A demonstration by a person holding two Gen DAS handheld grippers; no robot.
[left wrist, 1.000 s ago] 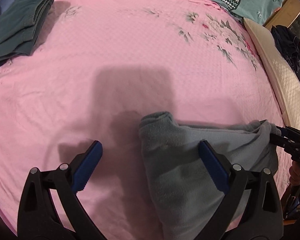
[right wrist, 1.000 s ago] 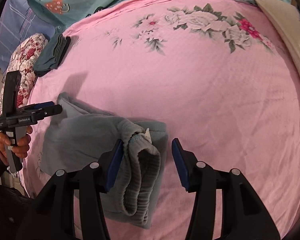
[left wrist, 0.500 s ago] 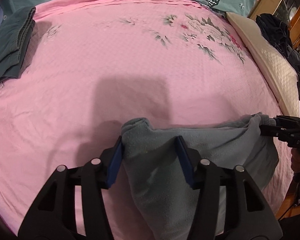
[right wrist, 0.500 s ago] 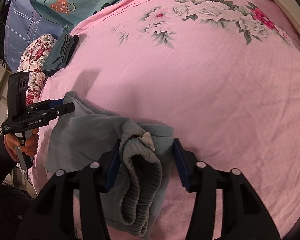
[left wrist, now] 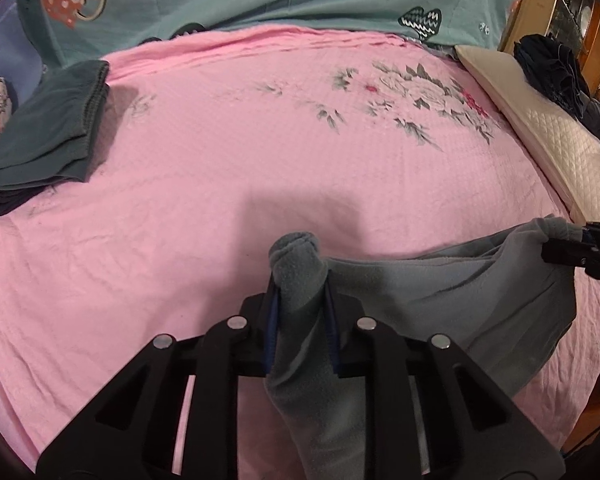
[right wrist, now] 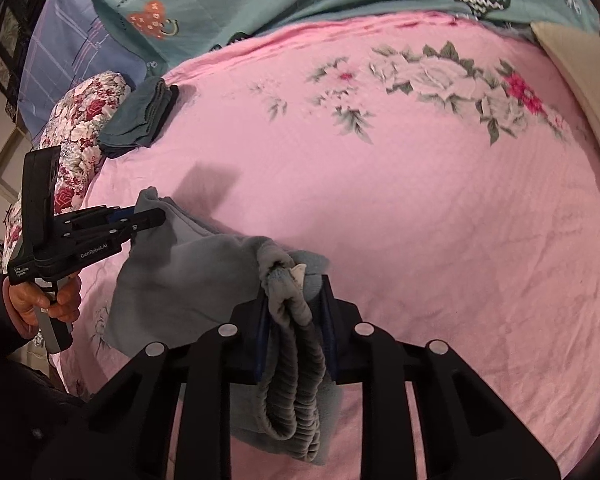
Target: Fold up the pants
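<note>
From the left wrist, the left gripper [left wrist: 300, 292] is pinched onto a bunched end of the grey pants [left wrist: 440, 292], with a knob of fleece poking out above its fingers and more cloth trailing down between the arms toward the camera. From that grip the pants stretch to the right across the near part of the pink bedspread [left wrist: 260, 152], where the right gripper [left wrist: 576, 254] comes in from the edge and holds the far end; its grip looks tight there, though only its tips show. A folded dark green garment [left wrist: 48, 136] lies well apart at the far left of the bed. From the right wrist, the right gripper [right wrist: 294, 312] is pressed together on the ribbed waistband [right wrist: 296, 392], which hangs in a loop below its fingers with a small white tag [right wrist: 300, 269] beside it. The pants [right wrist: 188, 276] run leftward to the left gripper [right wrist: 146, 220], clamped on their other end and carried by the person's hand [right wrist: 44, 304]. As a judgement, the pants appear already doubled lengthwise into a narrow band and are now gripped at both ends, so the earlier fold seems done. What is left is probably to bring one end over onto the other, lay the bundle flat and release it, perhaps beside the folded garment.
</note>
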